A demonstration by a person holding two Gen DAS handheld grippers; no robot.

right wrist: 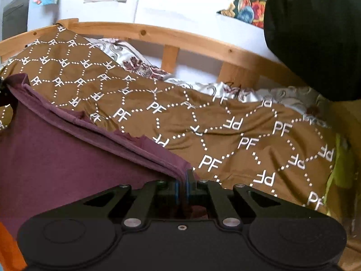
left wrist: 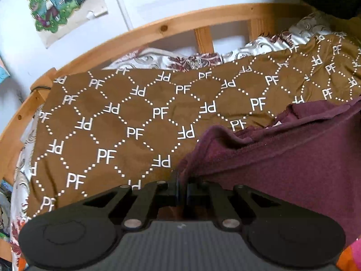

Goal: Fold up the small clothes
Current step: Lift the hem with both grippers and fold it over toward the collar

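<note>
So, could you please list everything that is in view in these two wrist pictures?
maroon garment: one, dark maroon, stretched between both grippers over the bed.
bedspread: one, brown with white PF letters and dotted lines, across the bed.
patterned sheet: one, white with dark red and grey swirls, behind the bedspread along the rail.
bed rail: one, light wood, along the wall.
cartoon poster: one, green and blond figure, on the white wall.
black object: one, upper right, too close to identify.
yellow-green cloth: one, at the bed's right edge.
left gripper: one, black, fingers closed on a garment corner.
right gripper: one, black, fingers with blue pads closed on the garment's edge.
</note>
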